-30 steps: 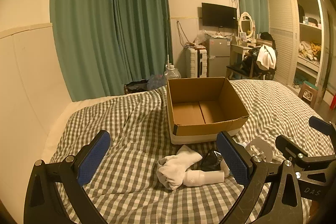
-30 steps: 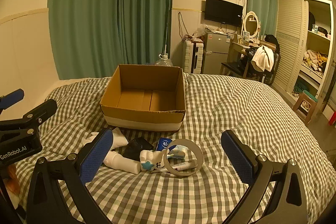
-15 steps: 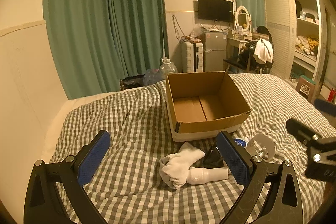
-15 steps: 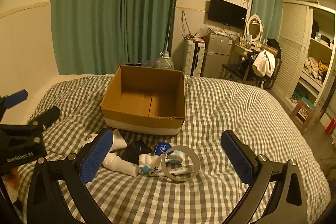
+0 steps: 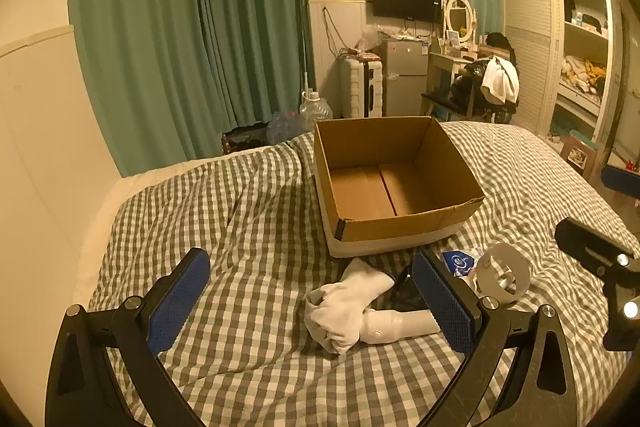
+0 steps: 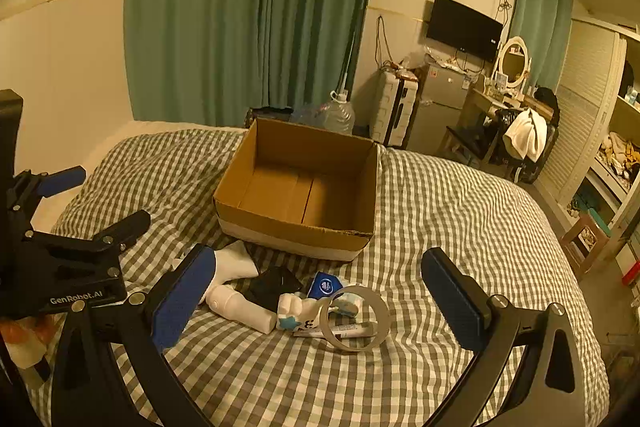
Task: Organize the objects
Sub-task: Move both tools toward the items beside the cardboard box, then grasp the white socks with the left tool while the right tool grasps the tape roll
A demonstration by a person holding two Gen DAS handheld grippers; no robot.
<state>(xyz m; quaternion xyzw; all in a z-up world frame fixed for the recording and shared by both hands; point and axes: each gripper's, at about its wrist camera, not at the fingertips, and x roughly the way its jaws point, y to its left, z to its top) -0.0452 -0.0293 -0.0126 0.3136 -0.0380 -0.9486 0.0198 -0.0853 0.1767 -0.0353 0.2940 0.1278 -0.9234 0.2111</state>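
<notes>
Can't really make out the dark thing (image 6: 276, 283) wedged behind the white bottle (image 6: 240, 309). Both tools, left (image 5: 312, 301) and right (image 6: 320, 297), gaping wide, empty, hanging just short of the clutter by the cardboard box (image 6: 296, 223) on the bed (image 6: 460, 219).

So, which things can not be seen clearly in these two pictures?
- Black item, left wrist view: mostly behind the left gripper's finger and the white sock; kind unclear.
- Tube, right wrist view: print too small.
- Cardboard box: near wall hides the front of its floor.
</notes>
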